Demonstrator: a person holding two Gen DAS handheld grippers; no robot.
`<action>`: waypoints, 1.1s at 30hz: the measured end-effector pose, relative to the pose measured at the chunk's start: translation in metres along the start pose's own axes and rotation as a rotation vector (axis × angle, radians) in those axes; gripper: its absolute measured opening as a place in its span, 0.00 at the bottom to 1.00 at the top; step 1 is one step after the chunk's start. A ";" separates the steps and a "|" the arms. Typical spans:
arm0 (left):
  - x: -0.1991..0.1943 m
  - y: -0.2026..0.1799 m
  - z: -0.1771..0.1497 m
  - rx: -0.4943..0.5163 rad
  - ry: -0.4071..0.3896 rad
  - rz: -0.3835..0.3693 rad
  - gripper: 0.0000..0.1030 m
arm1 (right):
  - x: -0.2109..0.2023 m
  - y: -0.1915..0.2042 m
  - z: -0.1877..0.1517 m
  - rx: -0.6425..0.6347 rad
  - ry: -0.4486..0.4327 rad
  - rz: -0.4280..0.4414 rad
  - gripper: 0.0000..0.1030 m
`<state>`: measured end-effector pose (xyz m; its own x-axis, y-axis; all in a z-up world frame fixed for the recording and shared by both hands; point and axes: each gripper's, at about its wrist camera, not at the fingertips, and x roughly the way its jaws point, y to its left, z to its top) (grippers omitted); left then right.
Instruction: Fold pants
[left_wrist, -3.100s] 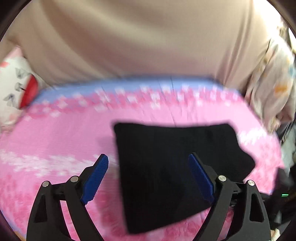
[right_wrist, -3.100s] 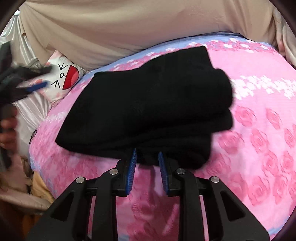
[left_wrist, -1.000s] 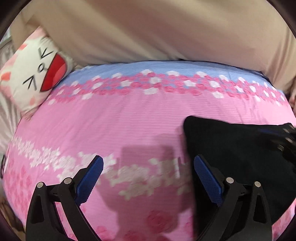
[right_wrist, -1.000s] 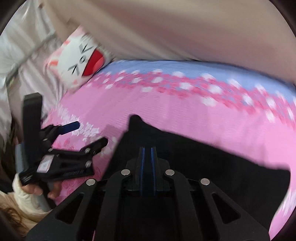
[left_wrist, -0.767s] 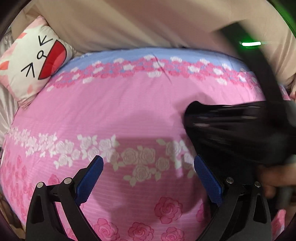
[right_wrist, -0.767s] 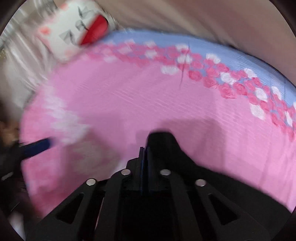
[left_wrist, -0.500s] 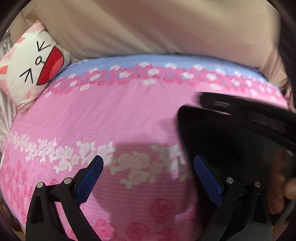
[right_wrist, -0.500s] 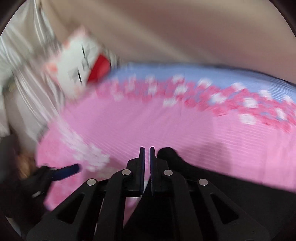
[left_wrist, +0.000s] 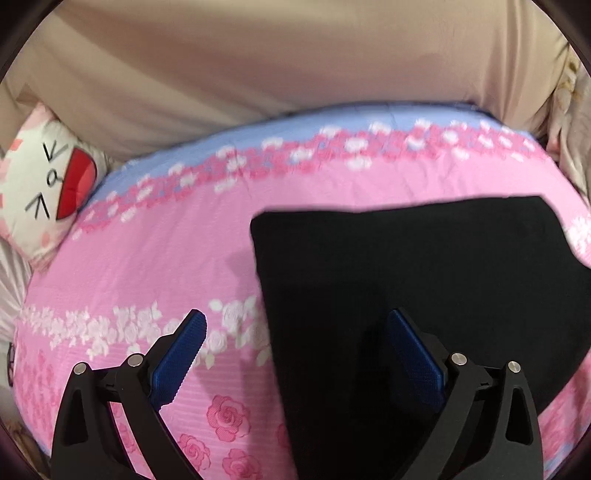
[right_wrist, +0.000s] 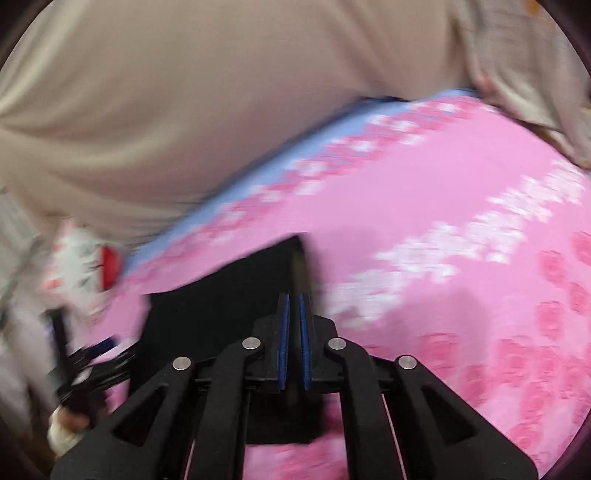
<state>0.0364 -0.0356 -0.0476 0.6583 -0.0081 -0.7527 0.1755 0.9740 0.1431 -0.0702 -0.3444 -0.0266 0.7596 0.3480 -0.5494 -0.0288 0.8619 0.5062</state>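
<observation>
The black pants (left_wrist: 406, 280) lie folded into a flat block on the pink flowered bedspread (left_wrist: 147, 258), right of centre in the left wrist view. My left gripper (left_wrist: 295, 332) is open and empty, hovering over the block's left edge, its right finger above the cloth. In the blurred right wrist view the pants (right_wrist: 229, 295) lie low and left. My right gripper (right_wrist: 293, 299) is shut with only a thin slit between its pads and nothing held, just over the block's right edge. The left gripper (right_wrist: 92, 362) shows at the lower left there.
A white cartoon-face pillow (left_wrist: 48, 184) lies at the bed's far left corner. A beige headboard or wall (left_wrist: 295, 74) runs behind the bed. Patterned fabric (left_wrist: 569, 110) hangs at the far right. The bed's blue border (left_wrist: 332, 125) runs along the back.
My right gripper, shut on the pants a second ago, has let them go and pulled back to the right. The folded block now lies flat. My left gripper has shifted right over its left edge.
</observation>
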 end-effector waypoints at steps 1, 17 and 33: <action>-0.003 -0.006 0.001 0.014 -0.009 0.011 0.95 | 0.010 0.008 -0.004 -0.037 0.042 0.027 0.06; 0.007 -0.027 0.002 0.082 0.086 0.152 0.95 | 0.036 -0.079 0.009 -0.121 0.215 0.044 0.08; 0.009 -0.094 0.014 0.157 0.071 0.142 0.95 | 0.065 -0.064 0.024 -0.304 0.364 0.259 0.22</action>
<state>0.0357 -0.1308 -0.0590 0.6326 0.1478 -0.7602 0.2002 0.9171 0.3448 -0.0034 -0.3851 -0.0789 0.4304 0.6219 -0.6542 -0.4125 0.7802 0.4702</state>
